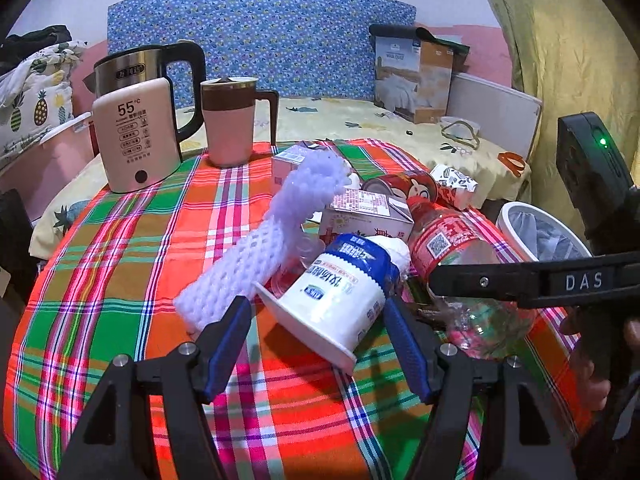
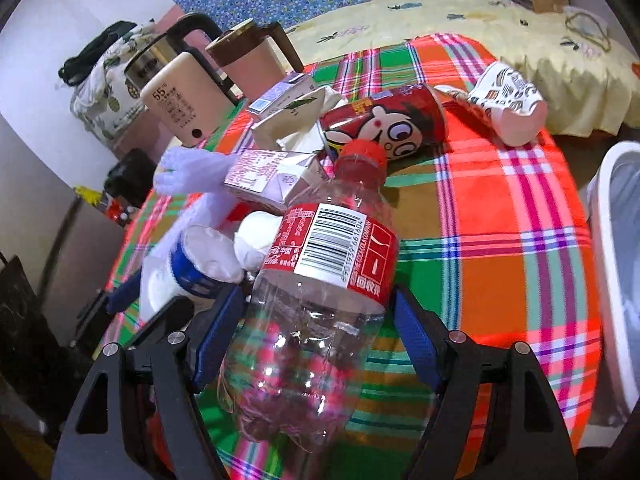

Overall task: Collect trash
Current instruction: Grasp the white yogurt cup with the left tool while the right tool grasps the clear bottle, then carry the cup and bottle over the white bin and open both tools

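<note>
Presently we list: left tongs point(image 1: 318, 330) spread wide around a tipped white-and-blue yoghurt cup point(image 1: 340, 296), pads clear; right tongs point(image 2: 320, 328) straddling a clear red-labelled plastic bottle point(image 2: 320, 280), grip uncertain.

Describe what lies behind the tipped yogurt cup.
Behind the yogurt cup sits a white crumpled wad, then a pink carton. Beneath the cup, hidden.

The left gripper point(image 1: 318, 316) is held with its 2 blue-padded jaws spread wide and angled downward. The right gripper point(image 2: 316, 320) is likewise pitched down, its 2 jaws parted. A hand point(image 1: 596, 376) is seen gripping its handle.
</note>
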Available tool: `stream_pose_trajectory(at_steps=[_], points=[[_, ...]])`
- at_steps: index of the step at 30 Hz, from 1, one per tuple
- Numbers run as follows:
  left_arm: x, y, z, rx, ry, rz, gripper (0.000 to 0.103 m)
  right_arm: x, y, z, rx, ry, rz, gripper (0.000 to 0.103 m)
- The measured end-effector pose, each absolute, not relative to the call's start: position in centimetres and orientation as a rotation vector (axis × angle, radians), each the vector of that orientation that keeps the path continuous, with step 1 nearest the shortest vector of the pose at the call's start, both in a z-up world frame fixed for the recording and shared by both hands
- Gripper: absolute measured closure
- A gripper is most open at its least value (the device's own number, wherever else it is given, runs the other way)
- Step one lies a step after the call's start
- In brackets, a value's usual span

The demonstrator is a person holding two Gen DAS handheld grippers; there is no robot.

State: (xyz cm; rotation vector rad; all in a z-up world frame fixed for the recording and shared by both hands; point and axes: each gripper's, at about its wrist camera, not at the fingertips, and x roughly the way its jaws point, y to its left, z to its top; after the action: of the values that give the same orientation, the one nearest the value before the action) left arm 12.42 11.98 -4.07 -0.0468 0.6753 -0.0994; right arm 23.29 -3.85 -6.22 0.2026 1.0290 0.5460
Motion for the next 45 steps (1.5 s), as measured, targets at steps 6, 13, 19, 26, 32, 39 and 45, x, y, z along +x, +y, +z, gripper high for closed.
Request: stream_pose_trajectory(at_steps=[6,13,19,26,32,39,45], points=[[13.3,12.2,-4.1,-0.065,0.684,-0.111,0.032,23.6,-5.4,-6.5,0.227,1.032,0.546,0.039],[13.3,11.4,-4.3,-0.042,0.698,-0.112,0.034,23.1,-6.3,-6.4,0.221,1.023,0.549,0.039],[13.3,10.8,-4.7,-0.067,0.721,-0.101,0.04,22.4,-7.6,-6.3,0.228,1.013,0.537,0.039],[11.7,10.2,-4.4,-0.138,0.7,-0.083,0.041,21.1,-8.9,-5.8,0.225,0.982,0.527,0.039],[10.1,9.5,-3.4,-0.173,0.677,-0.062,0.041,20.3,-9.9,-5.3,0.233,0.948,0.523,0.039],[9.8,7.1,-2.0,-0.156,0.66,-0.098,0.041,19.6,-11.7,-4.8,0.247,0.91,0.498,0.039],[10.9,3.3,-1.6,-0.126,0.665,-0.174,0.041,19.4,-14.8,-4.8,0.269,0.888,0.428,0.039]])
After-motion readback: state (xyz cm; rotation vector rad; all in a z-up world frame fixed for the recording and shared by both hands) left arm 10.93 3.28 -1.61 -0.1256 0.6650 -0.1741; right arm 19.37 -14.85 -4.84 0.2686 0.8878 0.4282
